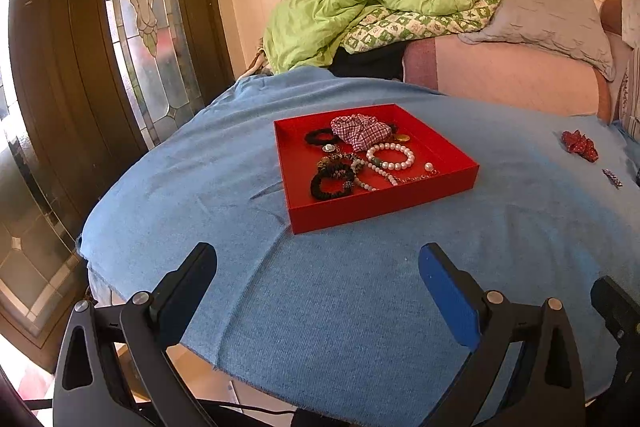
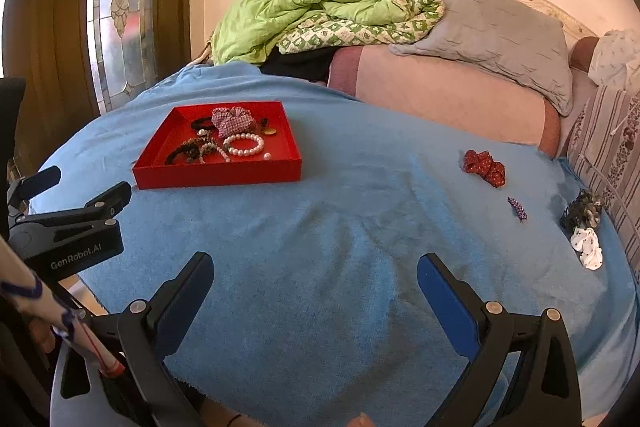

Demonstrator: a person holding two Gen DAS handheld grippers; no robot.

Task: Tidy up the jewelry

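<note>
target: red scrunchie (image 2: pixel 484 167), loose on the blue cloth (image 2: pixel 340 247) nr its far right edge
other strays: small purple clip (image 2: pixel 517 207), dark scrunchie (image 2: pixel 583 211), white scrunchie (image 2: pixel 588 247), all twd right edge
goal: red tray (image 2: pixel 216 173), far left part of cloth, already holds pearl bracelet (image 2: pixel 244 145) etc.
bearing: strays lie fwd-right of right gripper (image 2: pixel 316 291); tray fwd-left
nearer arm: right, prob.; left gripper (image 1: pixel 318 281) faces the tray
jaws: both spread wide, nothing btw them
scrunchie axis: roughly left-right, tilted

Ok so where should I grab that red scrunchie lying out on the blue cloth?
Probably with the right hand-held gripper, open and nearest. Come from above and pinch across one raised ruffled fold of the red scrunchie: it lies flat and loose on the blue cloth, clear of other pieces.
</note>
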